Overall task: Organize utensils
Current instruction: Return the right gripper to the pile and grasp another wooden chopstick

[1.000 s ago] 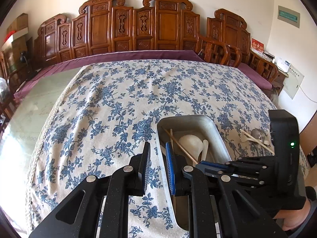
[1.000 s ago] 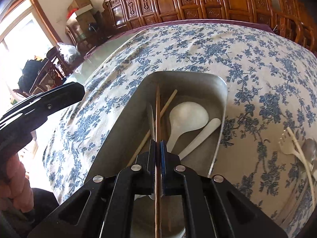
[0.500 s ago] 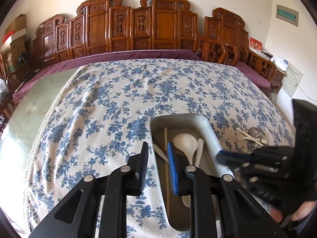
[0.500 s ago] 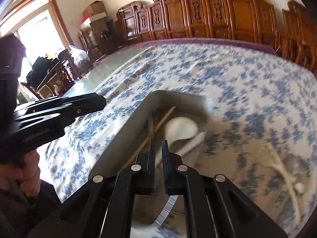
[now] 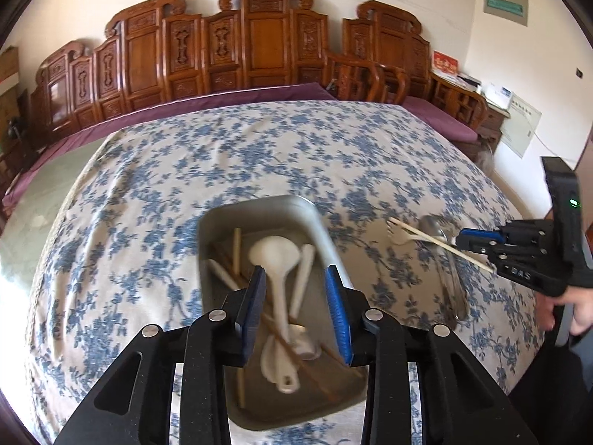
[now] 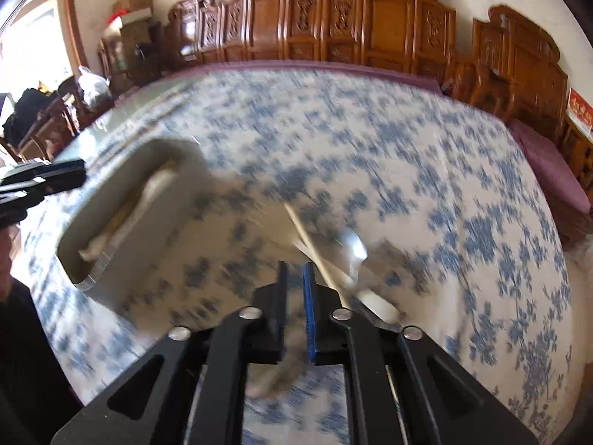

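Nearest in the left wrist view we see the left gripper (image 5: 296, 304), its blue-padded jaws parted and opening, hanging over the near half of the metal tray (image 5: 318, 222); utensils lie below the gap, but the pads press on nothing. The tray rests on the blue-flowered tablecloth (image 5: 155, 193) and holds a white rice paddle (image 5: 276, 259), a white spoon (image 5: 303, 278) just right of it, a second white spoon (image 5: 285, 378) at the near end, and several wooden chopsticks (image 5: 236, 248), one crossing diagonally under the paddle. The fingers hide part of these pieces, so we cannot count the chopsticks exactly.

Right of the tray, on the cloth, lie the utensils not yet sorted: a pale fork (image 5: 398, 235), a metal spoon (image 5: 437, 228) and a single chopstick (image 5: 441, 246) laid across both. The right gripper (image 5: 461, 241) stands at the chopstick's far end, a hand (image 5: 570, 309) on its grip at the frame edge.

In the right wrist view the right gripper (image 6: 294, 311) shows a narrow, widening gap with nothing between its pads. Heavy blur smears the chopstick (image 6: 315, 248) and spoon (image 6: 352, 244) just beyond, and the tray (image 6: 92, 278) to the left; its contents are unreadable here. Carved wooden chairs (image 5: 259, 44) line the far wall.
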`<state>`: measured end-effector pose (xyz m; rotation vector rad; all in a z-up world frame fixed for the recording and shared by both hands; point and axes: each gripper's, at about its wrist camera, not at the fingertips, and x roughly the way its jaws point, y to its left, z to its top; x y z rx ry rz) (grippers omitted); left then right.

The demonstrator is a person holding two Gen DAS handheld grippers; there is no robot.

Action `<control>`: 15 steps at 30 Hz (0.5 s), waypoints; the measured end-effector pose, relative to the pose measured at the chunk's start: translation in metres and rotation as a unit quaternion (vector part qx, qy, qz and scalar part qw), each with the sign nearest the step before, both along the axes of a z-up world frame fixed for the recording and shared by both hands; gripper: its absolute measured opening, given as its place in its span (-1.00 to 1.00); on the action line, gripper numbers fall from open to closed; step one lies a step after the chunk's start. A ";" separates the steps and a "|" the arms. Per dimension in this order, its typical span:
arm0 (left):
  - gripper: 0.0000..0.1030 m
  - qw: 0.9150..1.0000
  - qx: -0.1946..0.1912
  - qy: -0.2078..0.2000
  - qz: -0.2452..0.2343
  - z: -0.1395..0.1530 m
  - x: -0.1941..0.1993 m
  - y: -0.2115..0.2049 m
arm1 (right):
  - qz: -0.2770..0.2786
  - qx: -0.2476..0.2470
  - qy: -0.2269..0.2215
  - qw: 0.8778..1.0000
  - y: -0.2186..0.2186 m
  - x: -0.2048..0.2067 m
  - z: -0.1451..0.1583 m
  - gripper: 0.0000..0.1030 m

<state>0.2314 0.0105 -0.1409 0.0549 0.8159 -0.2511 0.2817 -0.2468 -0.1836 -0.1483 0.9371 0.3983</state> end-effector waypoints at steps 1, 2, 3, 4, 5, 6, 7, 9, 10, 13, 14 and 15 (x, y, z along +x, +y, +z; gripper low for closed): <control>-0.39 1.000 0.002 0.000 -0.003 -0.001 -0.001 -0.004 | -0.007 -0.004 0.001 1.000 -0.005 0.001 -0.005 -0.70; -0.39 1.000 0.005 0.000 -0.007 -0.002 -0.003 -0.008 | -0.014 -0.004 0.007 1.000 -0.013 0.003 -0.010 -0.70; -0.39 1.000 0.006 0.000 -0.010 -0.003 -0.004 -0.012 | -0.018 -0.003 0.010 1.000 -0.016 0.002 -0.014 -0.70; -0.39 1.000 0.005 0.000 -0.012 -0.003 -0.005 -0.014 | -0.022 -0.003 0.012 1.000 -0.021 0.003 -0.017 -0.70; -0.39 1.000 0.006 -0.001 -0.015 -0.004 -0.006 -0.016 | -0.024 -0.005 0.014 1.000 -0.024 0.004 -0.020 -0.70; -0.39 1.000 0.007 -0.002 -0.017 -0.004 -0.007 -0.019 | -0.026 -0.003 0.016 1.000 -0.027 0.004 -0.022 -0.70; -0.39 1.000 0.006 -0.002 -0.019 -0.004 -0.008 -0.021 | -0.027 0.000 0.019 0.999 -0.028 0.004 -0.024 -0.70; -0.39 1.000 0.006 -0.003 -0.022 -0.005 -0.009 -0.024 | -0.021 0.000 0.024 0.999 -0.029 0.004 -0.027 -0.70; -0.39 1.000 0.006 -0.003 -0.023 -0.005 -0.009 -0.025 | -0.017 -0.003 0.026 1.000 -0.028 0.004 -0.029 -0.70; -0.39 1.000 0.008 -0.001 -0.028 -0.007 -0.010 -0.030 | -0.008 -0.012 0.031 0.999 -0.025 0.002 -0.034 -0.70; -0.39 1.000 0.009 -0.001 -0.029 -0.007 -0.010 -0.031 | -0.005 -0.015 0.032 0.999 -0.024 0.002 -0.036 -0.67; -0.39 1.000 0.009 -0.001 -0.029 -0.007 -0.011 -0.031 | -0.001 -0.019 0.034 0.999 -0.022 0.002 -0.036 -0.65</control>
